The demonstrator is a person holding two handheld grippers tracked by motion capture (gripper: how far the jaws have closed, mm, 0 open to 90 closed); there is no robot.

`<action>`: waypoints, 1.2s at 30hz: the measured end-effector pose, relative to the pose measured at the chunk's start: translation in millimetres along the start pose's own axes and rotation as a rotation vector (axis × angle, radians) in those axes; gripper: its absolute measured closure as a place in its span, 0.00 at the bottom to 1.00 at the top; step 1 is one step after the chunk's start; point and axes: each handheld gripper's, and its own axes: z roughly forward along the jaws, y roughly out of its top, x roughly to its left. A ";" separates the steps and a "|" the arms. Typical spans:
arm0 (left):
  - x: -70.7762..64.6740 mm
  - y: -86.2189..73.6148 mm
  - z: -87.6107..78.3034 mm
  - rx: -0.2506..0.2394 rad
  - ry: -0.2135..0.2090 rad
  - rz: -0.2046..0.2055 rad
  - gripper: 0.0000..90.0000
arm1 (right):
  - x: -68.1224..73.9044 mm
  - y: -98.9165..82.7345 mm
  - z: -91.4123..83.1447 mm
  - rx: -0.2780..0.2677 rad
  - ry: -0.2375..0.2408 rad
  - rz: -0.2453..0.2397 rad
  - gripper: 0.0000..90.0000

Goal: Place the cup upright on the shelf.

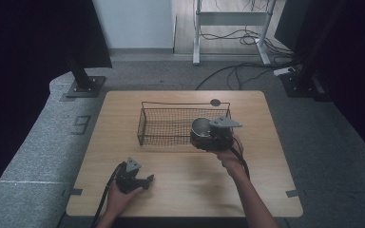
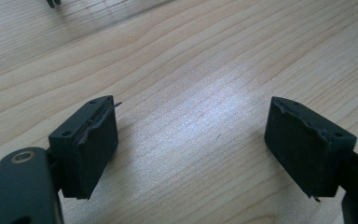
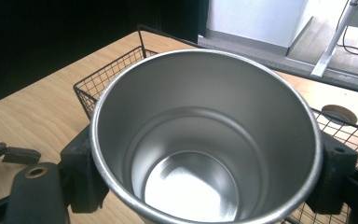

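Observation:
A steel cup (image 1: 200, 125) is clamped between the jaws of my right gripper (image 1: 202, 135), held upright at the front right part of a black wire basket (image 1: 171, 103). In the right gripper view the cup (image 3: 191, 186) is empty and its mouth faces the camera, with my right gripper (image 3: 205, 170) pressing on both of its sides. My left gripper (image 1: 147, 180) rests low at the front left of the wooden table (image 1: 185, 190). In its own view the left gripper (image 2: 191, 140) stands wide open over bare wood, with nothing between the jaws.
A round dark grommet (image 1: 215, 102) sits in the table just behind the basket. Beyond the table's far edge are a stand base (image 1: 83, 87), white desk legs (image 1: 197, 52) and floor cables (image 1: 247, 71). The other hand's gripper (image 3: 0, 151) shows at the left edge.

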 end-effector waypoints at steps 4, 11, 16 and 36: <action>0.0 0.0 0.0 0.001 0.000 0.000 0.19 | -1.7 1.7 3.2 -0.007 -0.004 0.008 0.20; 0.0 0.0 0.0 0.001 0.000 0.000 0.19 | -6.0 4.9 10.6 0.003 -0.015 0.015 0.20; -0.1 0.0 0.0 0.000 0.000 -0.001 0.19 | -7.2 5.4 15.8 0.005 -0.017 0.022 0.20; -0.1 0.0 0.2 -0.001 0.000 -0.001 0.19 | -13.7 20.3 34.1 0.022 -0.034 0.028 0.20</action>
